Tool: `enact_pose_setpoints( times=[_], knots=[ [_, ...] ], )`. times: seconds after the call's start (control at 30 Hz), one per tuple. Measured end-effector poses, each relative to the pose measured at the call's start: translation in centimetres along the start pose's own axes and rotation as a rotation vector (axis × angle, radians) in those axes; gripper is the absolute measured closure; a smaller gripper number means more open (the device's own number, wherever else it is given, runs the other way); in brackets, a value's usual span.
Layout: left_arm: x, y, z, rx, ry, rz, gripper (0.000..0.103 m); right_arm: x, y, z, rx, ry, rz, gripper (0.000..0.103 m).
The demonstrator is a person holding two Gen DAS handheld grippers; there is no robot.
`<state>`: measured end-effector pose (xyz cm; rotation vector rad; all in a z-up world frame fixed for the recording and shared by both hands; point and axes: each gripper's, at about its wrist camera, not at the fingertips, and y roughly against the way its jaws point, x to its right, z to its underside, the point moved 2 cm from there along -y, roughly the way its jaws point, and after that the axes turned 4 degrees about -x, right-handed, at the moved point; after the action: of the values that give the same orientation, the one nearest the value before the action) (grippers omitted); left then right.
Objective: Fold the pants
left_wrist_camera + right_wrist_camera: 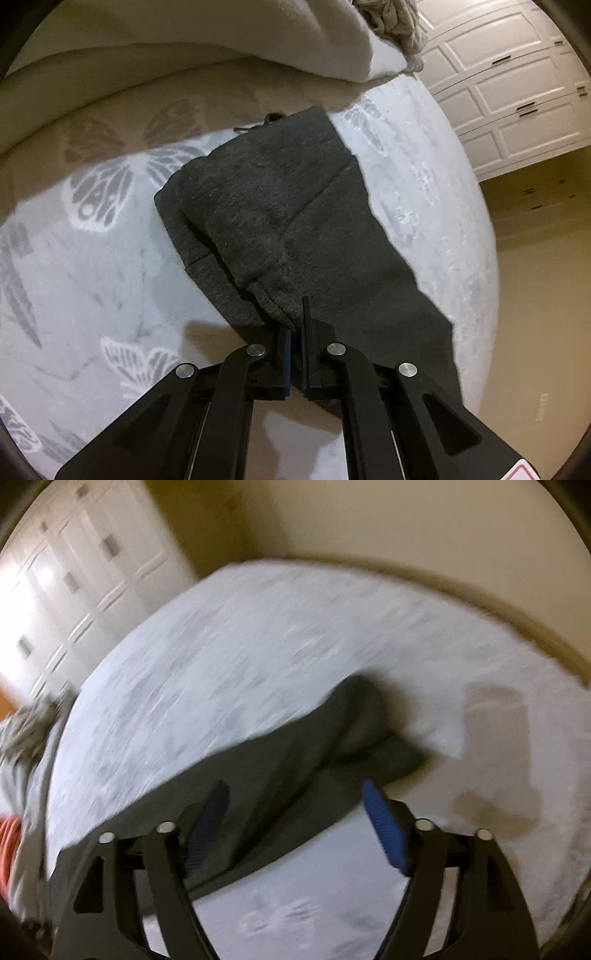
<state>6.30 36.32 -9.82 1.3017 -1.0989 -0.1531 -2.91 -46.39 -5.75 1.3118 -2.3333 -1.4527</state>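
Note:
Dark grey sweatpants (280, 206) lie partly folded on a white bed cover with butterfly prints (92, 266). My left gripper (297, 325) is shut on a cuffed edge of the pants and holds it just above the lower layer. In the blurred right wrist view the pants (295, 760) stretch across the bed (258, 646). My right gripper (295, 805) is open, its blue pads (384, 827) spread above the fabric and holding nothing.
A beige blanket or pillow (207, 33) and a knitted throw (395, 22) lie at the bed's far end. White panelled closet doors (517, 92) stand beside the bed. An orange item (9, 834) shows at the left edge.

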Motion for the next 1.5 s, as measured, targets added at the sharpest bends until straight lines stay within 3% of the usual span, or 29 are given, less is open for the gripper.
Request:
enact_pose_setpoints(
  times=[0.1, 0.2, 0.3, 0.4, 0.47, 0.53, 0.57, 0.6, 0.63, 0.67, 0.7, 0.73, 0.77, 0.8, 0.87, 0.93, 1.0, 1.07, 1.13, 1.2, 1.33, 1.37, 1.4, 1.43, 1.47, 1.5],
  knots=[
    [-0.1, -0.8, 0.1, -0.017, 0.027, -0.004, 0.1, 3.5, -0.1, -1.0, 0.011, -0.072, 0.047, 0.027],
    [0.0, -1.0, 0.1, -0.01, 0.026, -0.016, 0.1, 4.4, -0.9, -1.2, -0.017, -0.1, -0.02, 0.027],
    [0.4, -0.9, 0.5, 0.006, 0.005, -0.052, 0.1, 3.0, -2.5, -1.5, -0.053, -0.078, -0.104, 0.027],
    [0.8, -1.1, 0.8, 0.021, -0.005, -0.092, 0.099, 0.3, -3.7, -1.3, -0.076, -0.031, -0.127, 0.027],
    [1.1, -1.3, 0.8, 0.028, -0.004, -0.108, 0.099, -1.0, -4.8, -1.0, -0.099, -0.002, -0.127, 0.026],
    [1.2, -1.6, 0.7, 0.034, 0.003, -0.123, 0.098, -2.6, -7.9, 0.0, -0.176, 0.06, -0.08, 0.026],
    [1.2, -1.7, 0.7, 0.036, 0.011, -0.127, 0.098, -3.0, -8.7, 0.4, -0.184, 0.086, -0.05, 0.036],
    [1.1, -1.9, 0.7, 0.036, 0.022, -0.13, 0.098, -3.3, -9.8, 0.6, -0.18, 0.123, 0.013, 0.065],
    [1.3, -2.1, 0.6, 0.037, 0.03, -0.134, 0.097, -3.3, -9.9, 0.3, -0.161, 0.119, 0.028, 0.076],
    [1.2, -2.1, 0.6, 0.037, 0.036, -0.134, 0.097, -2.8, -8.9, -0.7, -0.14, 0.038, -0.082, 0.096],
    [1.1, -2.2, 0.6, 0.037, 0.038, -0.134, 0.097, -2.7, -7.4, -1.5, -0.109, -0.011, -0.18, 0.096],
    [1.1, -2.2, 0.6, 0.037, 0.038, -0.133, 0.097, -2.8, -4.4, -3.0, -0.023, -0.019, -0.305, 0.096],
    [1.2, -2.2, 0.6, 0.035, 0.036, -0.132, 0.097, -2.9, -2.1, -3.8, 0.038, 0.011, -0.35, 0.096],
    [1.1, -2.2, 0.6, 0.032, 0.033, -0.131, 0.096, -2.8, -0.9, -4.0, 0.067, 0.04, -0.37, 0.096],
    [0.9, -2.2, 0.7, 0.027, 0.033, -0.134, 0.094, -1.5, -1.3, -3.5, 0.027, 0.087, -0.332, 0.092],
    [0.9, -2.1, 0.8, 0.029, 0.031, -0.144, 0.093, 1.8, -5.2, -1.3, -0.109, 0.059, -0.18, 0.075],
    [1.2, -1.9, 0.9, 0.039, 0.024, -0.161, 0.092, 4.6, -7.5, -0.1, -0.205, 0.012, -0.034, 0.073],
    [1.5, -1.6, 1.3, 0.051, 0.016, -0.179, 0.092, 6.1, -6.7, -0.6, -0.174, -0.067, -0.074, 0.071],
    [1.7, -1.1, 1.7, 0.07, 0.016, -0.199, 0.092, 7.2, -4.7, -1.5, -0.09, -0.159, -0.075, 0.056],
    [2.1, -0.5, 2.3, 0.092, 0.02, -0.217, 0.092, 7.3, -3.5, -1.9, -0.017, -0.183, -0.079, 0.031],
    [3.7, 0.4, 3.5, 0.128, 0.013, -0.219, 0.093, 6.3, -5.8, -1.6, -0.047, -0.101, -0.041, 0.023],
    [4.6, 0.5, 4.0, 0.145, 0.0, -0.223, 0.093, 6.2, -6.7, -1.4, -0.077, -0.091, -0.03, 0.028],
    [5.5, 0.4, 4.4, 0.157, -0.018, -0.224, 0.092, 6.0, -7.2, -1.0, -0.092, -0.079, -0.034, 0.043],
    [6.4, 0.2, 4.8, 0.165, -0.036, -0.224, 0.092, 6.2, -7.5, -0.7, -0.097, -0.076, -0.045, 0.05],
    [7.2, -0.1, 5.1, 0.167, -0.05, -0.22, 0.091, 6.1, -7.8, -0.8, -0.093, -0.075, -0.062, 0.068],
    [7.8, -0.3, 5.3, 0.17, -0.062, -0.218, 0.087, 5.7, -8.1, -1.2, -0.092, -0.06, -0.071, 0.096]
  ],
)
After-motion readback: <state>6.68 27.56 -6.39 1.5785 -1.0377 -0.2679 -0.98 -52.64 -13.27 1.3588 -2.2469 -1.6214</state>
